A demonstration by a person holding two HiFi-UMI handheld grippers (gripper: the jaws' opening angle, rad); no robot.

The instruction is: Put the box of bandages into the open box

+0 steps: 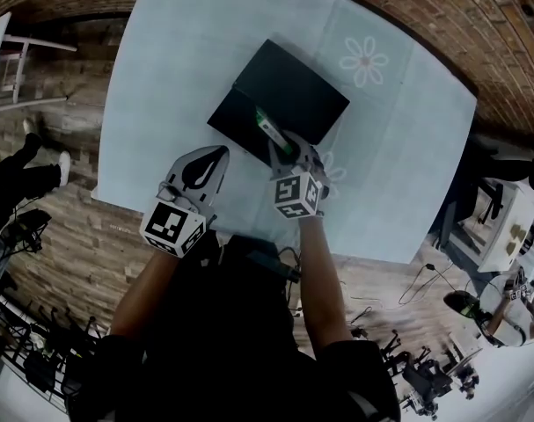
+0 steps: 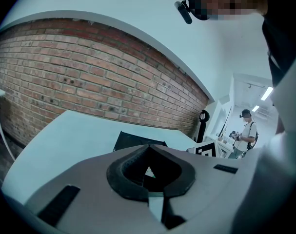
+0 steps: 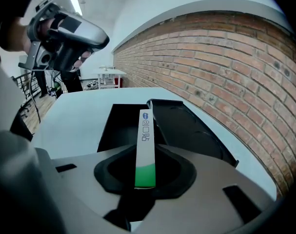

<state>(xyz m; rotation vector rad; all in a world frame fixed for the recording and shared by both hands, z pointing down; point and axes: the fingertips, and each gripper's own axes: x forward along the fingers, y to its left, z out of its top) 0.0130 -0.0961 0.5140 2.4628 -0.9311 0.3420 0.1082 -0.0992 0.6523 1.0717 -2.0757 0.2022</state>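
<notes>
Surface [image 1: 161, 77]: pale blue cloth with a flower print [image 1: 364, 60]; the open box sits near its middle.
Open box [image 1: 293, 90]: black, with its lid swung up along one side.
Left gripper [image 1: 223, 152]: fingers pressed together with nothing between them, over bare surface just beside the open box's near corner.
Right gripper [image 1: 288, 152]: fingers pinching the green end of the box of bandages at the open box's near edge.
Box of bandages [image 3: 145, 140]: slim, white and green, held on edge, its far end out over the open box; contact with it cannot be told.
</notes>
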